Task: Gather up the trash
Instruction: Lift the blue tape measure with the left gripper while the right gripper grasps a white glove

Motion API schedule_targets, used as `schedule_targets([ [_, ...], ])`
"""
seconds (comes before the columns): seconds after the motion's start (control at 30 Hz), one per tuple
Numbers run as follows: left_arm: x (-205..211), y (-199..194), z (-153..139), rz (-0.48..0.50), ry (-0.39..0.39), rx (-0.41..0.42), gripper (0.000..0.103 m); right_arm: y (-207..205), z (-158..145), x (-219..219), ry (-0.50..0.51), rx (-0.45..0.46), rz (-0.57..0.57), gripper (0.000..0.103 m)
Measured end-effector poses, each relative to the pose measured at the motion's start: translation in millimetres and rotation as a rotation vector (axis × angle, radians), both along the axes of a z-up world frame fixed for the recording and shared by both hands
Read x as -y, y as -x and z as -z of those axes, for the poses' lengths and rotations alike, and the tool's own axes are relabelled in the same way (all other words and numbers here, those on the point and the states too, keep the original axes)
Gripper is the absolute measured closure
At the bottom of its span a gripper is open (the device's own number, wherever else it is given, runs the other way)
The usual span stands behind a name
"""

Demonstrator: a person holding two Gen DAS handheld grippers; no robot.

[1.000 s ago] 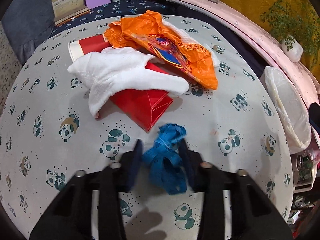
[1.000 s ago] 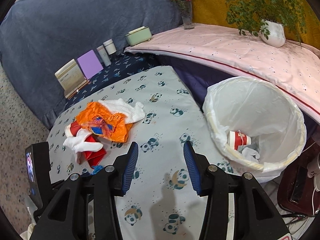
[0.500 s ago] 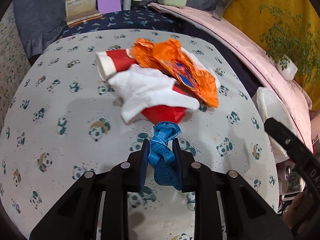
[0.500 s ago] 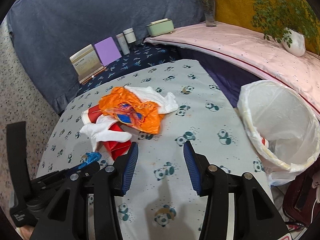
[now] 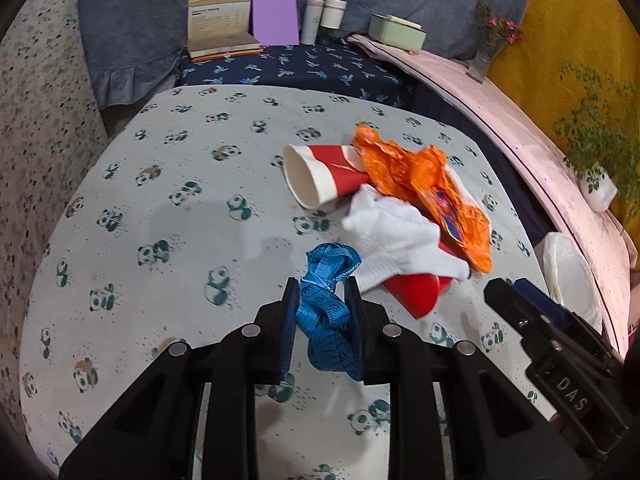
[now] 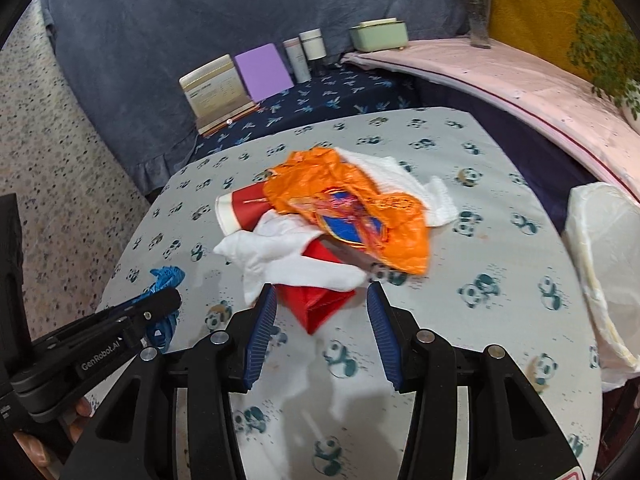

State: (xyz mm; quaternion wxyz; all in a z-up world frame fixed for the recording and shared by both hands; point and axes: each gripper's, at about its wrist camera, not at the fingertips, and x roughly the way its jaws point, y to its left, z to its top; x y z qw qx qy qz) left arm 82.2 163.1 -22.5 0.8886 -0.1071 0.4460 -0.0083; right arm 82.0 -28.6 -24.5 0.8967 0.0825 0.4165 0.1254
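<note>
My left gripper [image 5: 322,286] is shut on a crumpled blue measuring tape [image 5: 328,300] and holds it above the panda-print table [image 5: 160,240]; the tape also shows in the right wrist view [image 6: 166,280]. A trash pile lies on the table: a red paper cup [image 5: 320,178], an orange wrapper [image 5: 420,184], a white cloth [image 5: 396,240] and a flattened red carton [image 5: 416,290]. My right gripper [image 6: 320,300] is open, its fingers either side of the red carton [image 6: 316,304], just short of the white cloth [image 6: 288,252] and the orange wrapper [image 6: 360,208].
A white-lined trash bin [image 6: 604,264] stands off the table's right edge. Behind the table, a dark blue bench holds a book [image 6: 216,88], a purple card [image 6: 262,70], two jars [image 6: 304,52] and a green box [image 6: 378,34]. A pink-covered ledge [image 6: 500,76] runs along the right.
My left gripper closed on the blue tape, lifted it and drew back to the left of the pile. My right gripper swung from the bin toward the pile, now over the red carton.
</note>
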Motion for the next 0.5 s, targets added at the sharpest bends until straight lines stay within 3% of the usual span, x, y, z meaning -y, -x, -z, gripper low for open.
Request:
schedule_targets([
  [0.5, -22.7, -25.1, 7.3, -0.021, 0.012, -0.003, 0.08, -54.0, 32.2, -42.3, 0.03, -0.062, -0.043, 0.057],
])
